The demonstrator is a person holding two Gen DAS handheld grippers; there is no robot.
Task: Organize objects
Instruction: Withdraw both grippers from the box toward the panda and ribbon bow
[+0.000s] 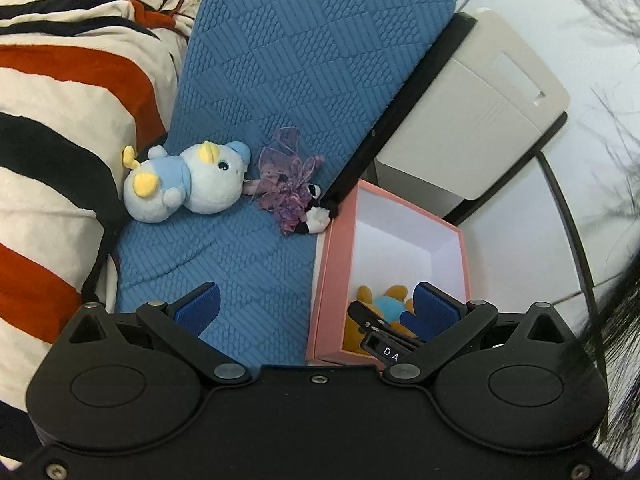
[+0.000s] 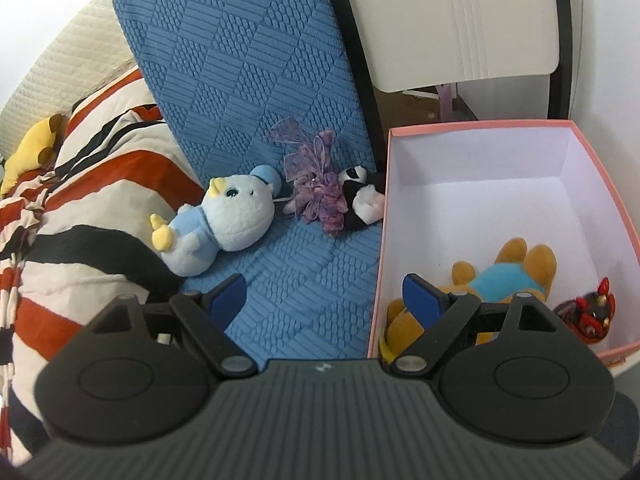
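**Both tongs released over toys yet to be boxed**

The left tongs (image 1: 316,308) and right tongs (image 2: 324,300) gape wide, gripping nothing, angled down at the blue cushion (image 2: 248,80). Just beyond lie the pale blue plush (image 2: 224,224), purple sachet (image 2: 316,188) and black-and-white plush (image 2: 360,196), the last touching the pink box (image 2: 600,184) on the right, likely their destination. Inside sits an orange-and-blue plush (image 2: 504,276). Only the right view shows the box's red-and-black toy (image 2: 588,312); the left shows more striped quilt (image 1: 60,80).

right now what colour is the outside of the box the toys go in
Pink outside, white inside. The box shows best in the right wrist view.
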